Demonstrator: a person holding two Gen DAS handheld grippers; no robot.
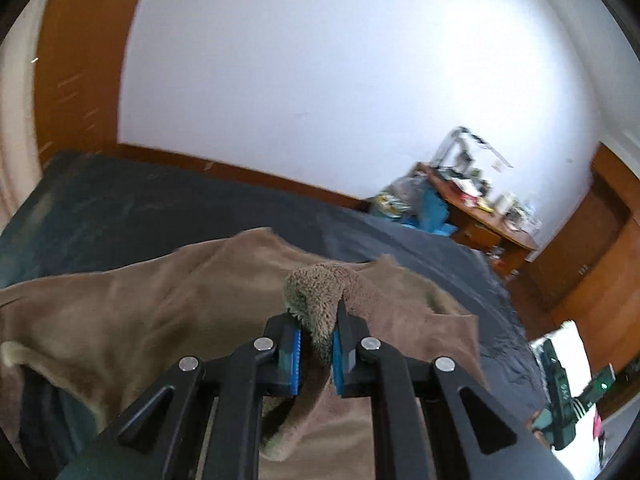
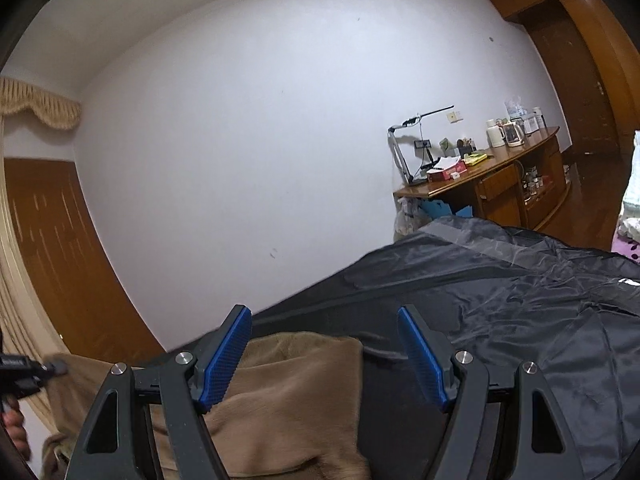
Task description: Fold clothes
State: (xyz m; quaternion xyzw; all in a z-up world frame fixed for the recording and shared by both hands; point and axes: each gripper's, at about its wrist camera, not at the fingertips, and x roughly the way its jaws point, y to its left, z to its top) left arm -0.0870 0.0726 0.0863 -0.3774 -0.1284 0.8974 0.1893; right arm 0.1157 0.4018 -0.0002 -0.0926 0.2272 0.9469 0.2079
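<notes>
A brown fleece garment [image 1: 132,308] lies spread over a dark sheet on a bed [image 1: 120,208]. My left gripper [image 1: 316,320] is shut on a bunched fold of the brown garment, whose fuzzy inner side pokes up between the blue pads. In the right wrist view my right gripper [image 2: 324,320] stands open with nothing between its blue pads [image 2: 224,360], hovering just above an edge of the brown garment [image 2: 296,392]. The other gripper [image 2: 24,368] and a hand show at that view's far left edge.
The dark shiny sheet [image 2: 520,300] covers the bed to the right. A wooden desk [image 2: 500,176] crowded with bottles, boxes and a lamp stands against the white wall. Wooden doors [image 2: 52,240] and a curtain flank the room. The right gripper [image 1: 560,400] shows at the lower right.
</notes>
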